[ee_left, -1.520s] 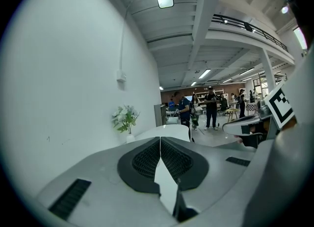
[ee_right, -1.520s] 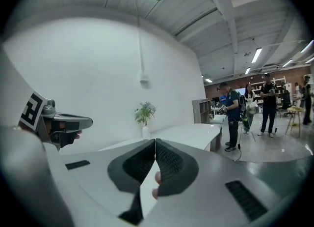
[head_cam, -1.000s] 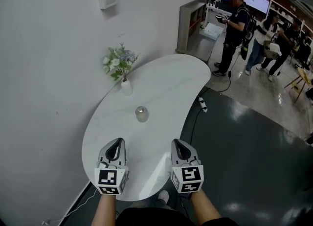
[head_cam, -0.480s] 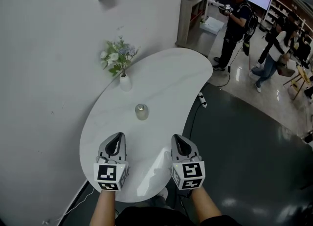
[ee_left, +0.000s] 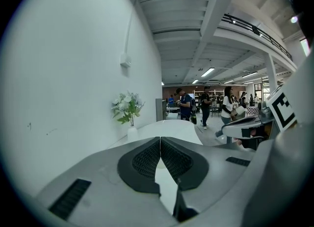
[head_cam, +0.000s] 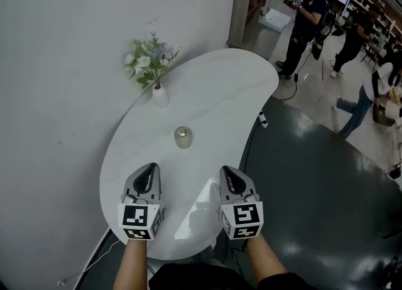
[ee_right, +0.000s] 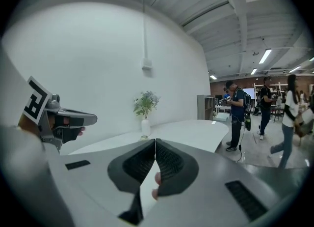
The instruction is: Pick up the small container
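The small container (head_cam: pixel 183 137), a short pale cylinder with a grey lid, stands near the middle of the white curved table (head_cam: pixel 220 100). My left gripper (head_cam: pixel 151 169) hovers over the table's near end, short of the container and slightly left of it. My right gripper (head_cam: pixel 225 171) hovers alongside, short of it and to its right. Both are shut and hold nothing. In the left gripper view the closed gripper (ee_left: pixel 160 140) hides the container. In the right gripper view the container (ee_right: pixel 143 137) shows just above the closed gripper (ee_right: pixel 155 142).
A white vase of flowers (head_cam: pixel 158 91) stands at the table's wall side, beyond the container. The wall (head_cam: pixel 56 94) runs along the left. A dark floor (head_cam: pixel 314 194) lies to the right. Several people (head_cam: pixel 308 19) stand at the far right near a shelf unit (head_cam: pixel 248 9).
Both grippers stay shut, side by side over the table's near end. The head view has drifted a little, and the people in the background have walked to the right.
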{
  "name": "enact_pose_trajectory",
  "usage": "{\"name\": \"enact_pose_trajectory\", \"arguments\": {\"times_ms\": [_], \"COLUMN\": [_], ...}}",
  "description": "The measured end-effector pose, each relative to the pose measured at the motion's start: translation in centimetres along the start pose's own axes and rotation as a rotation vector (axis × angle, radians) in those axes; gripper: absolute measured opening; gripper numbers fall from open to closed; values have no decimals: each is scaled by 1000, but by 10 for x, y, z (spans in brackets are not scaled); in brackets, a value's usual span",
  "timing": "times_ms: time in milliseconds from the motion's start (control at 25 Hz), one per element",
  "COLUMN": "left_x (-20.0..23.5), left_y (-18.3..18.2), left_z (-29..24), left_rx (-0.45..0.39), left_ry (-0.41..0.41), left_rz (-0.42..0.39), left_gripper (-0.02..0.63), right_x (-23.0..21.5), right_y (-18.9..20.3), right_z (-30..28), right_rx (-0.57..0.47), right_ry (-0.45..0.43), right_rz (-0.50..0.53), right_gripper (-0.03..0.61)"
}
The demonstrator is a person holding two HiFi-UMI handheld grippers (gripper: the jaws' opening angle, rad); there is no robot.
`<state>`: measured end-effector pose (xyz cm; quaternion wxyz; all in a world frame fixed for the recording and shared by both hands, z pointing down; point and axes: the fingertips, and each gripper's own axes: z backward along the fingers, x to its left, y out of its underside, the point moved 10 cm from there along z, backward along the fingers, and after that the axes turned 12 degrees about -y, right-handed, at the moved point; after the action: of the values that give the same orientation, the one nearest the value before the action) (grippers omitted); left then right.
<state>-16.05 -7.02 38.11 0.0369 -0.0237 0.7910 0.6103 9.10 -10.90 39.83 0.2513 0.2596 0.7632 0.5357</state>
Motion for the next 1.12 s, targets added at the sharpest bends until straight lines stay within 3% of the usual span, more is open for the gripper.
{"name": "enact_pose_trajectory", "arguments": {"times_ms": [1120], "left_x": [10], "left_y": [61], "left_z": [-66], "left_rx": [142], "left_ry": [57], "left_rz": [-9], "left_gripper": [12], "right_x": [-13], "right_y": [48], "right_z": [-61], "right_rx": [103], "right_ry": [8], "right_rz": [-76], "right_gripper": [66]}}
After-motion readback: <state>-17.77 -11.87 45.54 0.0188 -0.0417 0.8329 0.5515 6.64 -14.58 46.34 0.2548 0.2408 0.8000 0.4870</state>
